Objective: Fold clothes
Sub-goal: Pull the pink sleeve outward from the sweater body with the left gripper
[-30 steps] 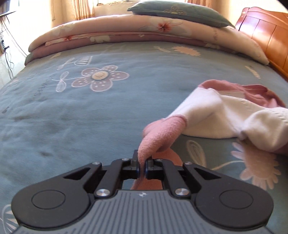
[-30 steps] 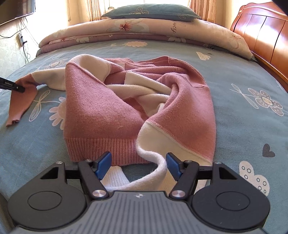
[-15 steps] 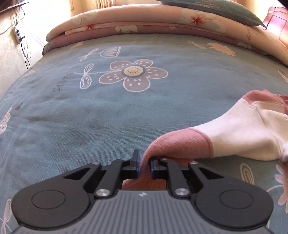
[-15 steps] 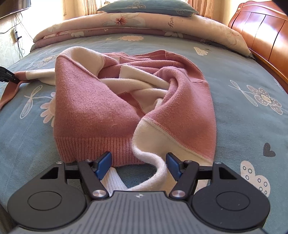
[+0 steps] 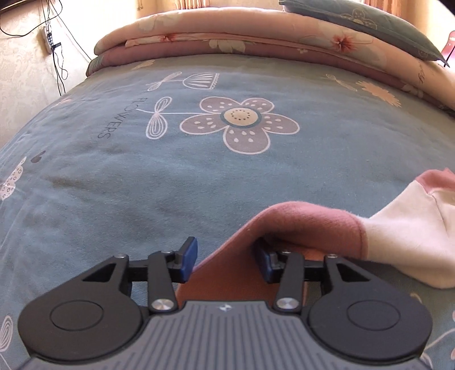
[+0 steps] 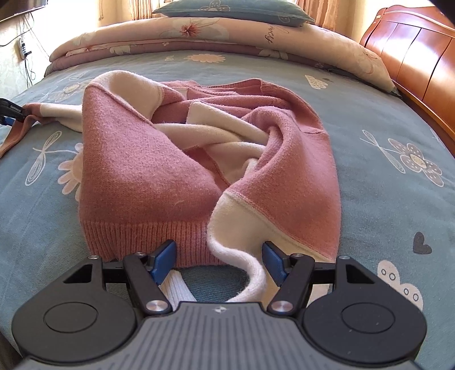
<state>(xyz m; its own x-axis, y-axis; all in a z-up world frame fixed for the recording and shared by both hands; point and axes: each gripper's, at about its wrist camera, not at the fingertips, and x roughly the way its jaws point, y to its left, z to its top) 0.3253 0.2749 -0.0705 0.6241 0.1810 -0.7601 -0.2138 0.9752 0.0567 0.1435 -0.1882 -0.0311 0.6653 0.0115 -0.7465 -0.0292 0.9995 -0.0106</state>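
A pink and cream knitted sweater (image 6: 142, 176) lies crumpled on the blue flowered bedspread (image 6: 384, 199). One sleeve (image 5: 307, 224) stretches out to the left, cream with a pink cuff. My left gripper (image 5: 224, 253) is at that cuff and its jaws are opening. The cuff lies loosely between them and drapes over the right finger, with no pad pressing on it. The same gripper shows at the left edge of the right wrist view (image 6: 8, 113). My right gripper (image 6: 219, 253) stands open at the sweater's ribbed hem, with a cream strip of knit lying between its fingers.
A folded floral quilt (image 6: 199, 31) and a dark pillow (image 6: 233, 11) lie across the head of the bed. A wooden headboard (image 6: 421, 57) runs along the right side. Cables and a power strip (image 5: 48, 37) hang on the wall at the left.
My left gripper pulled the sleeve out to the left, then its jaws parted from the pink cuff, which now lies slack. The right gripper has stayed put and open.
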